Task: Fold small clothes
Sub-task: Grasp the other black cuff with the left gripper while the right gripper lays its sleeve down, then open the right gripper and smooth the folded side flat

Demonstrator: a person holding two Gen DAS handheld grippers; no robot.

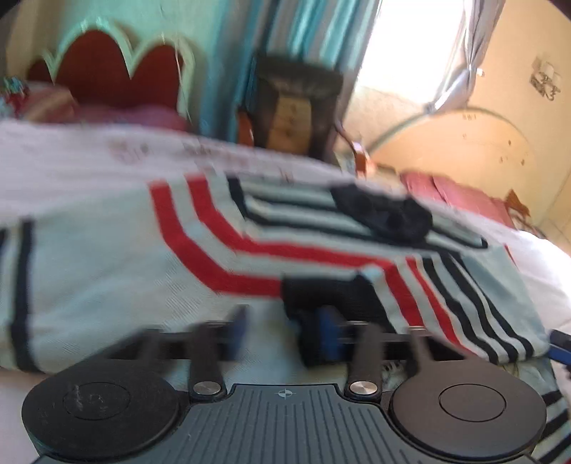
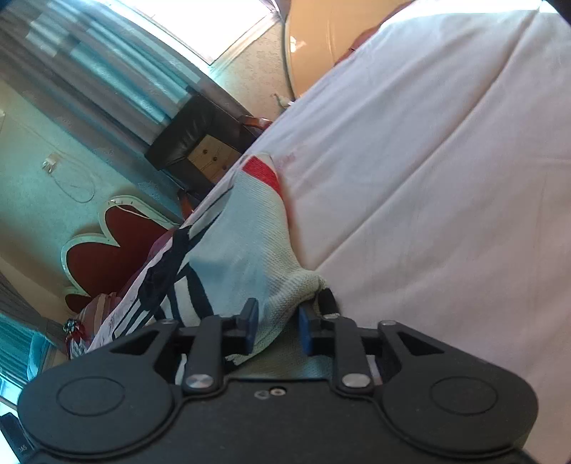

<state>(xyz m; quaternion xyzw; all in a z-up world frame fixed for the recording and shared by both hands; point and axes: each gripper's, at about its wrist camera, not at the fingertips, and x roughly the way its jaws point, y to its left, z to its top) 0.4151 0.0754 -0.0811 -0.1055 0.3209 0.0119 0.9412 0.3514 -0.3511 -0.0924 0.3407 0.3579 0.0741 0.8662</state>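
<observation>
Lying btwn right tongs [image 2: 278, 326], striped garment [image 2: 246, 250], white bedsheet [image 2: 428, 178]

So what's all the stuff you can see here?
Shirt: one, pale grey with red and dark stripes, spread on the bed.
Sheet: one, white, covering the bed.
Headboard: one, red with pale scalloped edge, behind the bed.
Chair: one, dark, by the curtain.
Curtain: one, teal striped, beside the window.
Left tongs: black, blue pads, open over the shirt.
Right tongs: black, blue pads, shirt edge between them.
</observation>
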